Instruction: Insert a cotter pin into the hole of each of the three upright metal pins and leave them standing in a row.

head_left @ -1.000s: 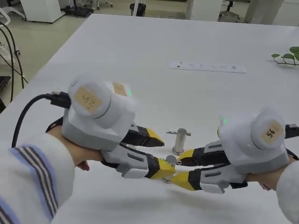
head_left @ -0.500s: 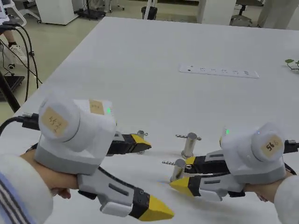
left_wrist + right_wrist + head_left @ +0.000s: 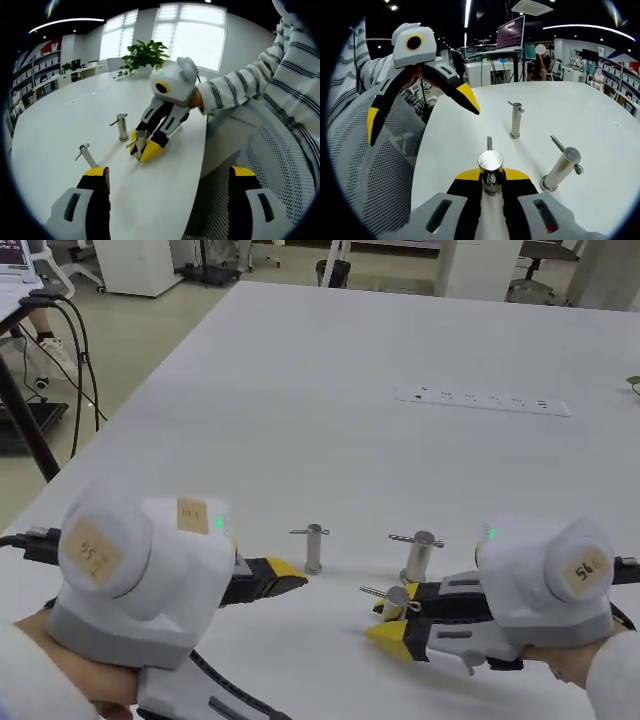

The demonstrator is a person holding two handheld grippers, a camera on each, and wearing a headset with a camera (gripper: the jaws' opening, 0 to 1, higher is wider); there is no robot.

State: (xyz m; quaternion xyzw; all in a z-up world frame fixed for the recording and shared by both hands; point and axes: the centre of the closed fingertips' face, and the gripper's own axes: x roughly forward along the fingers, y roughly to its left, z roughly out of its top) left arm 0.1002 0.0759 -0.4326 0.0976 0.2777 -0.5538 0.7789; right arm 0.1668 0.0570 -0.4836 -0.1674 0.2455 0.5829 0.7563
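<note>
So my right gripper (image 3: 395,612) is clamped shut on the gripped pin (image 3: 397,598), a short round steel post with a shiny flat top. It sits close to the table (image 3: 300,390) edge on my side. I can't tell if its foot touches the surface, since my yellow jaw tips hide it. The second pin (image 3: 420,555) stands upright just beyond it. The third pin (image 3: 314,548) stands apart toward the left edge, just past the upper jaw of my left gripper (image 3: 170,172). That one's spread wide open and holds nothing, and its lower jaw is cut off at the bottom of the head view. Each post has a thin wire cotter pin (image 3: 372,591) sticking out sideways near the top. The table is plain matte white, with a white power strip (image 3: 482,400) toward the far edge. Around it there's an office with a leafy plant (image 3: 145,52), bright windows (image 3: 187,30) and a monitor (image 3: 511,32).
</note>
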